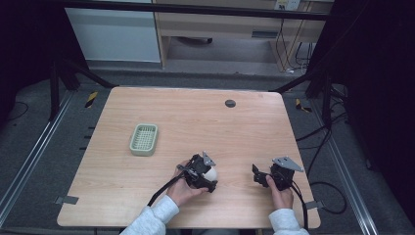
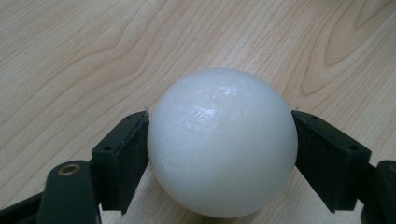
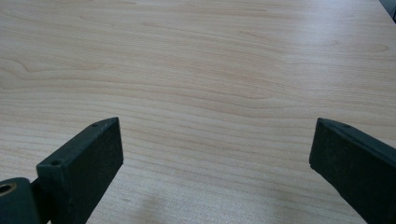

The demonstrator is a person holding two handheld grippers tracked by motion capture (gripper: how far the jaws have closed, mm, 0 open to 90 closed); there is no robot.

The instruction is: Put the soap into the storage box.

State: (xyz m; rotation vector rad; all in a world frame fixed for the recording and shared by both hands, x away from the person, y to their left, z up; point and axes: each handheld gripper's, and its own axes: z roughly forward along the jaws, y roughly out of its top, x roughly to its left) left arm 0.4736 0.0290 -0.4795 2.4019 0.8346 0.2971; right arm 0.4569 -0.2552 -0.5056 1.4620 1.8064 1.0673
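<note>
Up in the high view, the left tongs [image 1: 209, 176] sit at the near middle of the counter [image 1: 195, 117] with a white ball [image 1: 211, 172] caught between the jaws, so the ball is right at their tip. Right tongs [image 1: 259, 177] are off to the ball's right, apart from it, nothing in them. A pale green basket [image 1: 144, 139] lies well off to the far left of the left tongs, long axis running roughly away from the person. If the ball is meant for it, that's the relation that matters: the basket is on the left tongs' side and they're way nearer to it than the right ones.

Left gripper view: the ball [image 2: 222, 142] sits dead centre between the two black jaws, both pads touching its sides at about the widest part, so the left tongs [image 2: 219, 154] are pinching it. It's round, so no long axis and no real pointing direction to worry about. Can't tell for sure whether it's resting on the wood or just lifted off.

Right gripper view: the right tongs [image 3: 215, 154] are spread wide, just bare wood grain between the jaws, nothing near them.
</note>
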